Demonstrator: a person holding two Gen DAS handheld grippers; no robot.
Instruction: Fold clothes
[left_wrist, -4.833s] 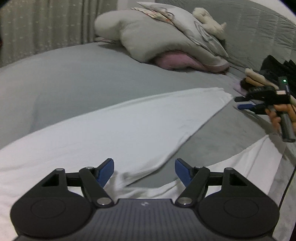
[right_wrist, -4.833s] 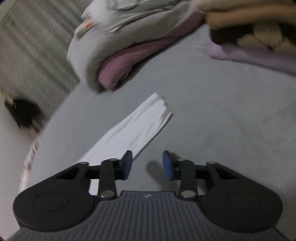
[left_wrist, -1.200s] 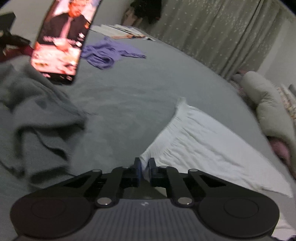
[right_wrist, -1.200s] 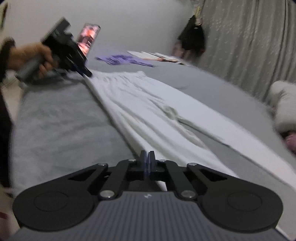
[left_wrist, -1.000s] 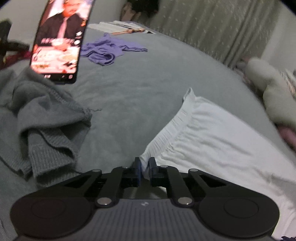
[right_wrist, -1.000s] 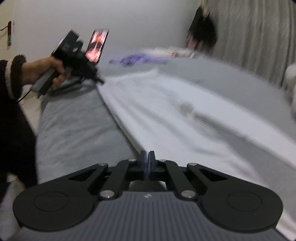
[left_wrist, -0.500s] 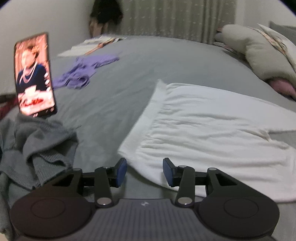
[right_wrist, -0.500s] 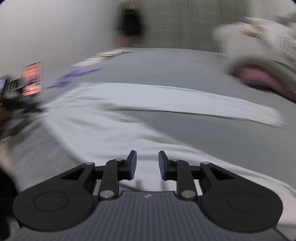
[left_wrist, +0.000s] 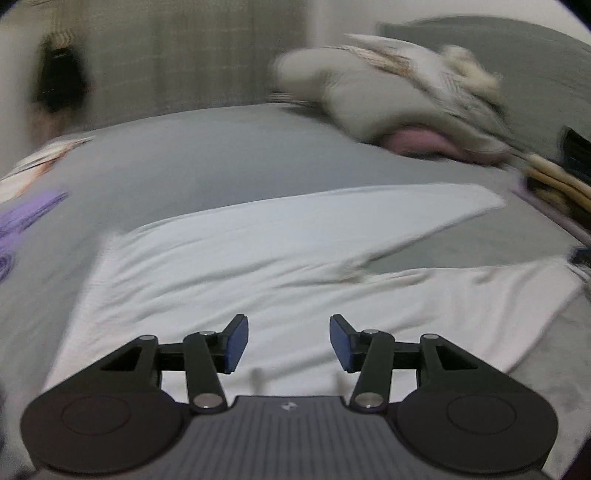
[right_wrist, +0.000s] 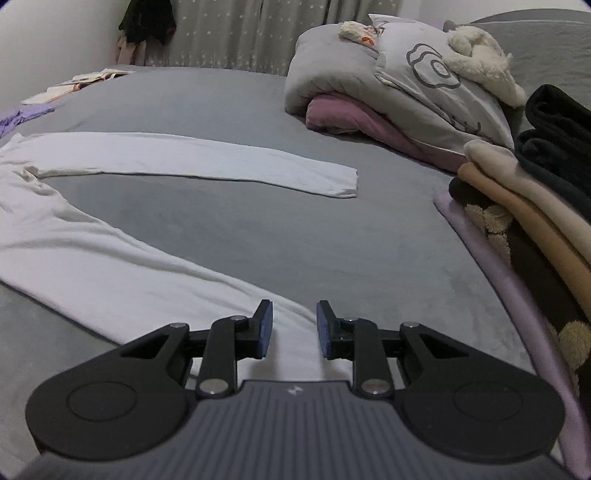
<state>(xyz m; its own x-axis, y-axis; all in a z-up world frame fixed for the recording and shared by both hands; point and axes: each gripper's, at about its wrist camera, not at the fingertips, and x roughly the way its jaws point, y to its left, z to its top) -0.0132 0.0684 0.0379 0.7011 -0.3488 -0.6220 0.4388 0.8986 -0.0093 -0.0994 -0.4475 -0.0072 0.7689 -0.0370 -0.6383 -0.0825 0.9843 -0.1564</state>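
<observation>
Left tongs (left_wrist: 289, 341) opening, empty; right tongs (right_wrist: 294, 328) narrowly apart, empty, over white garment (right_wrist: 110, 273).

No readable text, label, brand name or number. Only marks: small pale logo on gripper body (right_wrist: 294, 390), flower-like line drawing on grey pillow (right_wrist: 434, 70); neither contains letters.

White trousers (left_wrist: 280, 258) are spread flat on the grey bed (left_wrist: 184, 162), legs splayed toward the right. The left tool (left_wrist: 288, 341) is held above them, its jaws opening with nothing between. Blurred pillows (left_wrist: 388, 103) are piled behind.
</observation>
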